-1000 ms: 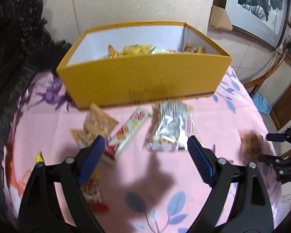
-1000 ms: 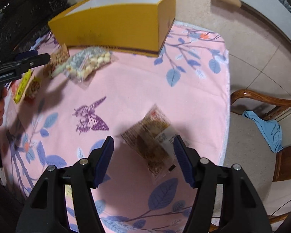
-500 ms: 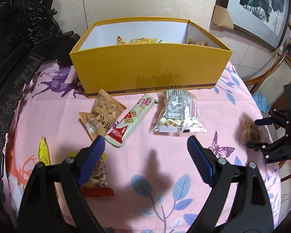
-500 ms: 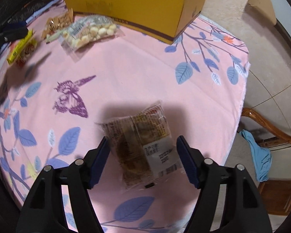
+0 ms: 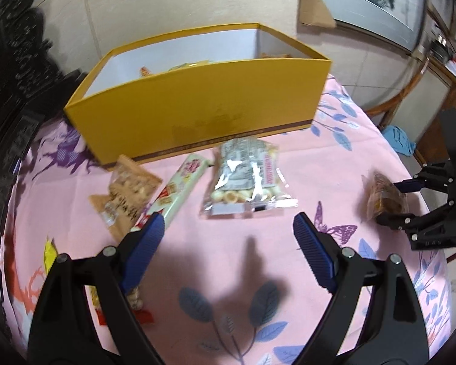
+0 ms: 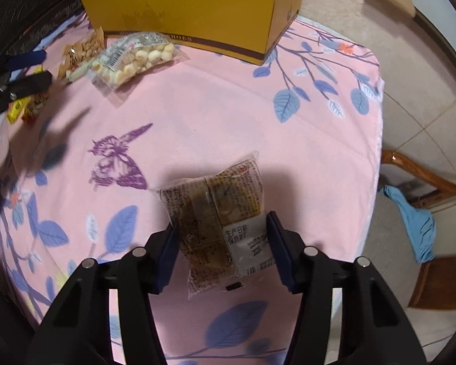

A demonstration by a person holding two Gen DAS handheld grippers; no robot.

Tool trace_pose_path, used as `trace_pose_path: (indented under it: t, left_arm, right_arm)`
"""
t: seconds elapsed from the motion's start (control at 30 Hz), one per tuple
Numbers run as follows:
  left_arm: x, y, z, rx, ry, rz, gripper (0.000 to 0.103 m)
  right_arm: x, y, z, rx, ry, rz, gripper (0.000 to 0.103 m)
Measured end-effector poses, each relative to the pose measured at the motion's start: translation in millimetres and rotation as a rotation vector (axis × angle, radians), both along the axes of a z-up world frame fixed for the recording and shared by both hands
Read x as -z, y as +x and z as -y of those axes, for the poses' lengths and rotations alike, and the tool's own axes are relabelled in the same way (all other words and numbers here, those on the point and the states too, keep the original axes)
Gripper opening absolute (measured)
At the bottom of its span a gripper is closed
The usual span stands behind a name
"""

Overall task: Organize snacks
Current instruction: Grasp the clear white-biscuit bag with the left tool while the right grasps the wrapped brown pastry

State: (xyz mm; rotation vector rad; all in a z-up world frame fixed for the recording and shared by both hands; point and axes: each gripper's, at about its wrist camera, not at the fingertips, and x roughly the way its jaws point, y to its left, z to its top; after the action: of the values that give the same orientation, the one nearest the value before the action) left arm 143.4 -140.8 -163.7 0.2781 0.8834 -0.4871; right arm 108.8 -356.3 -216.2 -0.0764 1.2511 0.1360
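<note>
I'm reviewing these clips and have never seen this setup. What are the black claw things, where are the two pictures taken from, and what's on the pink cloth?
There is no robot here: a person holds a two-fingered hand tool in each hand, with a wide-angle camera on each looking along its fingers.

The left view shows the left gripper open and empty above the pink tablecloth. Beyond it lie a clear bag of round biscuits, a long white bar and a peanut packet, in front of a yellow box that already holds some snacks.

The right view shows the right gripper closing around a brown snack packet that lies on the cloth between its fingers.
</note>
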Motion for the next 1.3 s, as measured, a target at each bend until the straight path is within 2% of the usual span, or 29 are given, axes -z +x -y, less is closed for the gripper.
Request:
trace_pose_path:
  t: [0.13,0.33,0.5,0.77,0.83,0.93,1.03,1.17,1.23,1.3]
  left_arm:
    - [4,10,17,0.031,0.0,0.016,0.089]
    - [19,34,48,0.048,-0.006,-0.006,0.089]
    - [34,48,67,0.045,0.002,-0.035,0.089]
    - [41,48,82,0.067,0.05,0.013,0.09]
    - [48,54,80,0.04,0.083,0.012,0.09]
    - [49,64,71,0.007,0.014,-0.058,0.09]
    - [52,66,75,0.034,0.046,-0.035,0.09]
    - [60,69,79,0.04,0.059,-0.045,0.09]
    - [59,68,77,0.026,0.061,-0.036,0.074]
    - [58,70,74,0.012,0.04,-0.05,0.066]
  right_arm:
    - [-1,-8,-10,0.071,0.037,0.028,0.056]
    - [-2,-15,-17,0.173,0.084,0.052,0.056]
    - [0,-14,-19,0.183,0.075,0.06,0.057]
    - [1,-13,-18,0.187,0.079,0.062,0.058]
    - [1,-13,-18,0.19,0.079,0.061,0.058]
    - [1,-13,-18,0.191,0.083,0.062,0.058]
    - [1,-13,-18,0.189,0.08,0.062,0.059]
    - [1,-13,-18,0.193,0.085,0.061,0.059]
    - [1,-13,-16,0.2,0.094,0.06,0.058]
    - [2,-13,-15,0.203,0.1,0.06,0.058]
